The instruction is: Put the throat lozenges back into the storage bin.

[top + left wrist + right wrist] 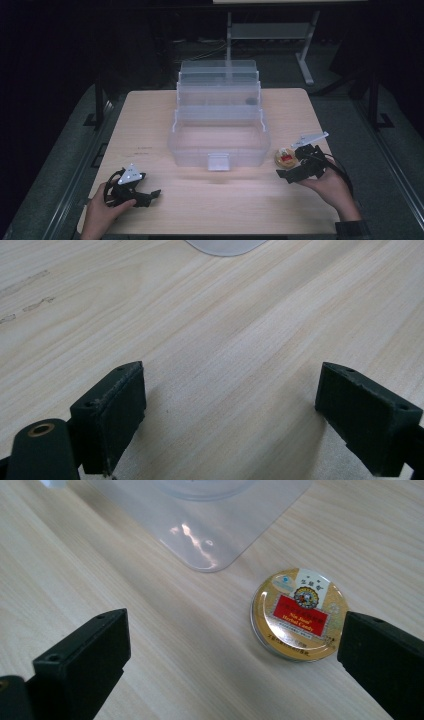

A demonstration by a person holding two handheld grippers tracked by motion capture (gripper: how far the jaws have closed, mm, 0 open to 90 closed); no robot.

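Note:
A clear plastic tiered box (220, 120) stands open at the middle of the wooden table (150, 125); its corner (210, 525) shows in the right gripper view. A small round gold candy tin (286, 158) with a red label lies flat just right of the box. My right gripper (296, 169) is open beside the tin, and the tin (298, 614) lies close to the right jaw, ahead of the gap (232, 660). My left gripper (145, 196) rests open near the table's front left, over bare wood (230, 415).
Beyond the table stands a metal frame (305, 55) on a dark floor. The table's front edge (215, 231) runs just behind both hands. Faint marks (142, 150) sit on the wood left of the box.

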